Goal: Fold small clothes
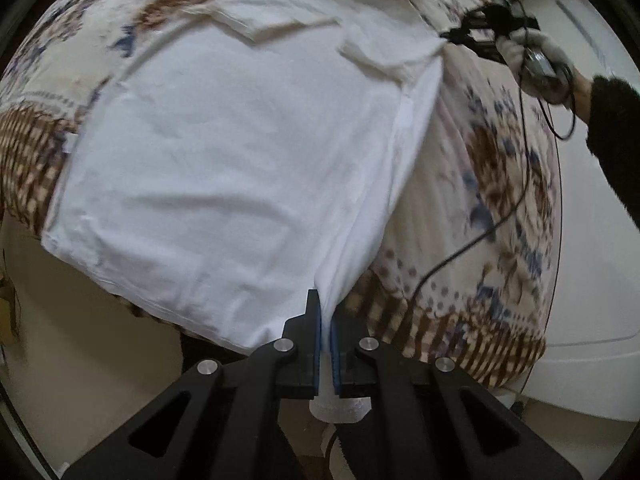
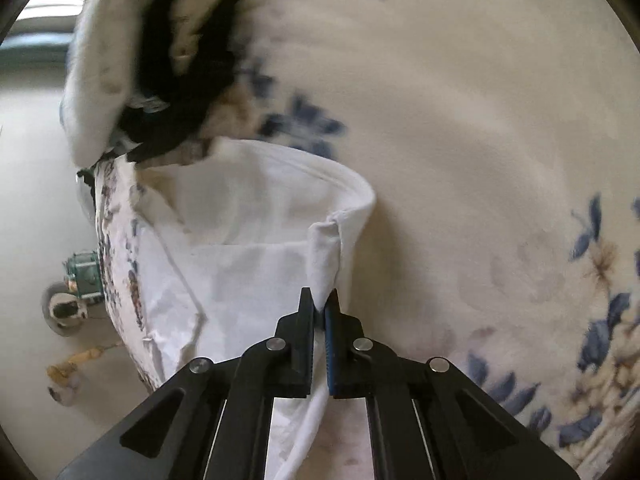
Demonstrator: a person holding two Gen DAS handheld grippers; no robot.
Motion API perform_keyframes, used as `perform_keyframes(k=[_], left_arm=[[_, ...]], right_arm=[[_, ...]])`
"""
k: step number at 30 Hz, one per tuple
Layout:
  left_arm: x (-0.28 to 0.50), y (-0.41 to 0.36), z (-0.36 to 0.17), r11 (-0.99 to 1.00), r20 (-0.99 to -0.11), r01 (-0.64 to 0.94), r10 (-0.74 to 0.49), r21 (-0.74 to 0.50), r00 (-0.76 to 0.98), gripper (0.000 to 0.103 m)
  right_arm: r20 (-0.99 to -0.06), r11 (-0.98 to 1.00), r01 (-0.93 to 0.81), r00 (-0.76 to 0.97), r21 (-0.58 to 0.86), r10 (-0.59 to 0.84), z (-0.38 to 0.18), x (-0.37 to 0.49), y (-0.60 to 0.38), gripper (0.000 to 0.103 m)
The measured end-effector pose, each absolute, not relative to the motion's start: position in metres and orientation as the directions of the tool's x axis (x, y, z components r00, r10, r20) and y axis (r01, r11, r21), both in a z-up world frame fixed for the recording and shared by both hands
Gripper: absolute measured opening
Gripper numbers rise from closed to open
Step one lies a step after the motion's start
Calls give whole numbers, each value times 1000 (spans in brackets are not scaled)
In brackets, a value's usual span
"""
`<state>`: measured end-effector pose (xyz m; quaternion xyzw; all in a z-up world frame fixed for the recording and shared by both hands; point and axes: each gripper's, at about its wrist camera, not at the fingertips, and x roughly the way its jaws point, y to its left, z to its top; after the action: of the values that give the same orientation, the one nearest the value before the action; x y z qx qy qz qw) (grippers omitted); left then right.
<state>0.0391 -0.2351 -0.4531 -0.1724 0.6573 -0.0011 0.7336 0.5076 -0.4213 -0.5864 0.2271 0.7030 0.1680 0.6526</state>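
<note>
A white garment [image 1: 224,152] lies spread on a floral blanket [image 1: 492,184]. In the left wrist view my left gripper [image 1: 326,312] is shut on a near corner of the cloth, and the right-hand edge rises in a taut fold toward it. At the far right of that view my right gripper [image 1: 448,36], held in a gloved hand [image 1: 532,56], pinches the far corner. In the right wrist view my right gripper [image 2: 320,300] is shut on a folded white edge of the garment [image 2: 248,248], which hangs down between the fingers.
A heap of black and cream clothing [image 2: 168,52] lies beyond the garment. The blanket's edge [image 2: 116,264] drops to a pale floor with a small wheeled toy [image 2: 68,304]. A black cable [image 1: 500,216] trails across the blanket. A dark sleeve [image 1: 616,136] enters at right.
</note>
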Motion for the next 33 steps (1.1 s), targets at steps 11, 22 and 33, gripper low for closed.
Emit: perform_keyframes(k=[11,22,33], left_arm=[[37,-87,-433,845,-942,-427,-242,-323,234,2],[46,40,-514,791,-937,-502,-297,-350,186,2],[49,84,-571,732,-899,-542,-422,-413,114,9]], right_arm=[[-919,905,-166,-27,392,393,-474,545,-236,4],[-990,945,-295,-44,140,133,-527,556,-35,4],[-994,976,-206,-91,71,53,-581,559,-8,8]])
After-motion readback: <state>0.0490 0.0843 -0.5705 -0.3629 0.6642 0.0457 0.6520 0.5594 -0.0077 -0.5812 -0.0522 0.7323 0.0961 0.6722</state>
